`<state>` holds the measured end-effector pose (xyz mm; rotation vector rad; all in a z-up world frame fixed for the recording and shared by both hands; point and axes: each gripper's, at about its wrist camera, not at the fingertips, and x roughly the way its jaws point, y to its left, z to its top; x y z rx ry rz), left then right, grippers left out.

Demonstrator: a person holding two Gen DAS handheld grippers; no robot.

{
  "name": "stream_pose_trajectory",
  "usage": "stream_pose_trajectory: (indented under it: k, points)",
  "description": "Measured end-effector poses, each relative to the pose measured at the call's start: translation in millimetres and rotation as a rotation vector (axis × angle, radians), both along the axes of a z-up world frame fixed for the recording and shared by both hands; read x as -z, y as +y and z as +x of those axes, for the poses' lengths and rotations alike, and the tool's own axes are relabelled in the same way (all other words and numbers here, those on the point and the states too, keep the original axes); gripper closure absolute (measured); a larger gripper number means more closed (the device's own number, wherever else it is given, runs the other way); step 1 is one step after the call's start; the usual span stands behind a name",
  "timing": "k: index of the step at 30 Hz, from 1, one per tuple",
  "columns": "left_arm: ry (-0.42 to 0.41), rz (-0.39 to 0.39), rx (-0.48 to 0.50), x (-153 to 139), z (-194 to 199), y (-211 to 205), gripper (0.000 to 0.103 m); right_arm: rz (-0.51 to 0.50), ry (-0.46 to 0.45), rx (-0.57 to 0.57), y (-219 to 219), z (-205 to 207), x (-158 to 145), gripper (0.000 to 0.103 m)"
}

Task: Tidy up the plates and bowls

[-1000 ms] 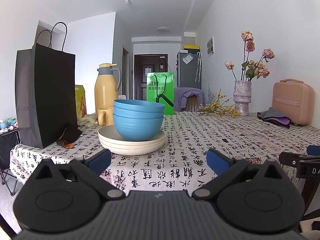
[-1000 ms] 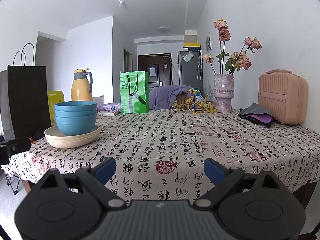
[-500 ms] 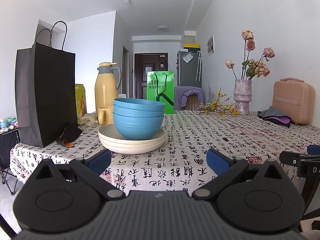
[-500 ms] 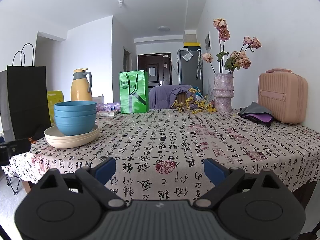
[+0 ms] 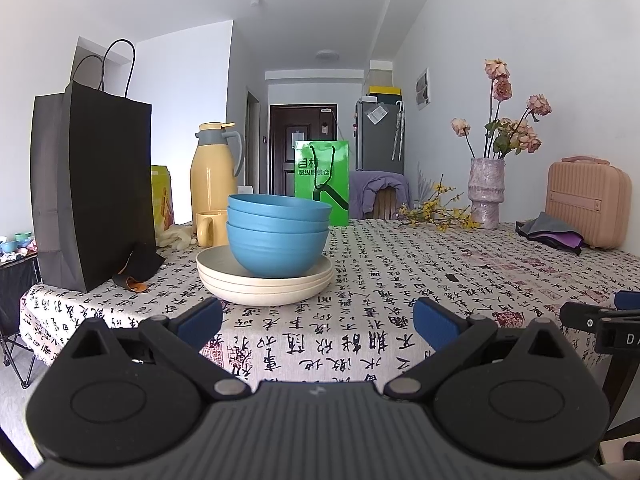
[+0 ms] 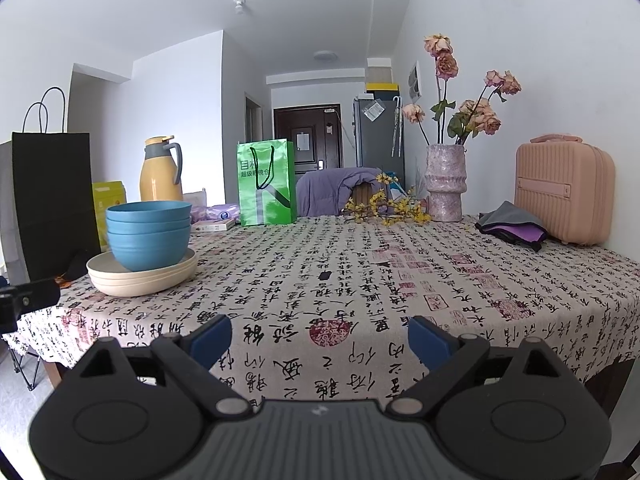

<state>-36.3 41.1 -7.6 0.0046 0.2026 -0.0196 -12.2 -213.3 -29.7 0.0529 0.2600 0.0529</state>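
Three nested blue bowls [image 5: 278, 236] sit on stacked cream plates [image 5: 265, 280] on the cloth-covered surface [image 5: 440, 280], both grippers' fingers spread, holding nothing.

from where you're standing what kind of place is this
Most likely a lived-in apartment, at a dining table: stacked blue bowls on cream plates, a yellow thermos jug, and a fridge beside the front door.

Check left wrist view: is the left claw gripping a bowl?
No, the left claw is open and short of the bowls, which sit on the plates.
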Motion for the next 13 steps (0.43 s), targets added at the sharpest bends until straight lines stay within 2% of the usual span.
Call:
stream_pose_trajectory:
  k: [13]
  points:
    - [0.004,-0.004,0.000,0.6,0.2,-0.9,0.000,0.000,0.003,-0.001,-1.6,3.5,-0.2,0.008]
